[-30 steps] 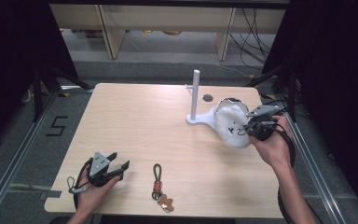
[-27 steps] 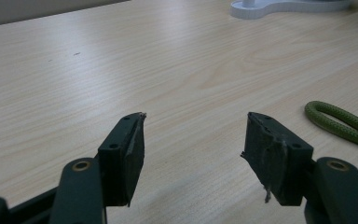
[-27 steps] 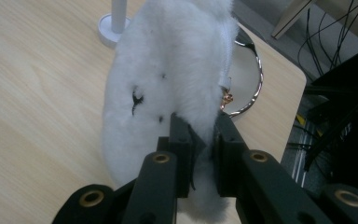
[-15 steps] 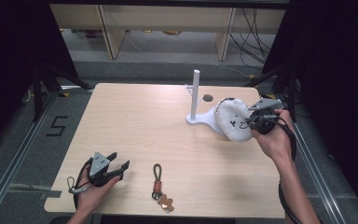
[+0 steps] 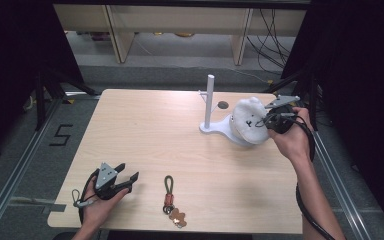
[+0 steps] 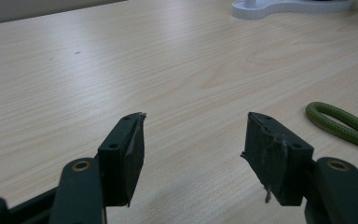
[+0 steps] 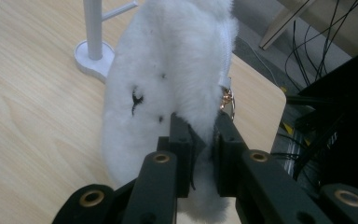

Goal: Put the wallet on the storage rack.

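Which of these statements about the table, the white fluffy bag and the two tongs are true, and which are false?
1. The right tongs are shut on the white fluffy bag. True.
2. The left tongs hold the green cord keyring. False: they are open and hold nothing; the keyring lies on the table beside them.
3. The bag hangs from the white stand. False: it is next to the stand's post, in the tongs' grip.
4. The keyring lies near the person's edge of the table. True.

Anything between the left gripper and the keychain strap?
Nothing visible. The left gripper sits open on the table, and bare wood separates it from the green keychain strap just to its right.
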Demonstrator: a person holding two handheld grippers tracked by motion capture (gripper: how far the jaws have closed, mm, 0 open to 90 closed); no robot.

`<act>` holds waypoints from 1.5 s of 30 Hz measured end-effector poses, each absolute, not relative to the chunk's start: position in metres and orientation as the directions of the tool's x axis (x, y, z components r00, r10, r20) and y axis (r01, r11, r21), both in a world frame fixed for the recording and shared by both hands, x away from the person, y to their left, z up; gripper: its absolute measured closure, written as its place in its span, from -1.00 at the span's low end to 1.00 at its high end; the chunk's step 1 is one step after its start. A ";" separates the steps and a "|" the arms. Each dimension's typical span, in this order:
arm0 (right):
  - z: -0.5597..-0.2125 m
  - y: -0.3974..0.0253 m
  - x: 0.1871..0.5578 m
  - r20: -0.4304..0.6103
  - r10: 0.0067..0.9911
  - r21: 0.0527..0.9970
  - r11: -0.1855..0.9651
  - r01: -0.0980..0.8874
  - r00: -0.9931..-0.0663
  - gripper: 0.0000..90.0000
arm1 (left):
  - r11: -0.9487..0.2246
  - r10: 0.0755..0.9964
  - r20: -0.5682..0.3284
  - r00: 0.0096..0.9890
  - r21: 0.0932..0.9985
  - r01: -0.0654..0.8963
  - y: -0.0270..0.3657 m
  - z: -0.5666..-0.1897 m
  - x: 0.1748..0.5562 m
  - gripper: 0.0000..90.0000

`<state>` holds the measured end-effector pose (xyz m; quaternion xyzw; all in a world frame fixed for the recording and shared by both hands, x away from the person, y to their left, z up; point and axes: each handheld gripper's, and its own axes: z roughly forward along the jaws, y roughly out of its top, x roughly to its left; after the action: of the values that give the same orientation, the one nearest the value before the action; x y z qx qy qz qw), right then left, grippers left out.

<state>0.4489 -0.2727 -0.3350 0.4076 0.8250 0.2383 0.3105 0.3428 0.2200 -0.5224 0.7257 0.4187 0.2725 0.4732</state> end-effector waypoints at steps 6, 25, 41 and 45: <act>-0.335 -0.272 0.459 -0.336 0.810 0.645 0.570 0.510 -0.481 0.81 | -0.192 0.864 -0.009 0.503 0.918 0.346 0.220 -0.523 0.343 -0.17; -0.346 -0.277 0.481 -0.321 0.831 0.662 0.540 0.519 -0.455 0.81 | -0.189 0.864 -0.011 0.503 0.919 0.345 0.221 -0.523 0.343 -0.18; -0.364 -0.276 0.496 -0.329 0.839 0.658 0.533 0.532 -0.434 0.80 | -0.190 0.863 -0.011 0.505 0.920 0.344 0.221 -0.523 0.343 -0.18; -0.367 -0.280 0.500 -0.346 0.826 0.659 0.551 0.512 -0.444 0.80 | -0.190 0.863 -0.011 0.505 0.920 0.344 0.221 -0.523 0.343 -0.18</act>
<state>0.5000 -0.2797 -0.3671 0.4100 0.8161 0.2371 0.3312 0.3429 0.2207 -0.5228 0.7225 0.4176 0.2701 0.4803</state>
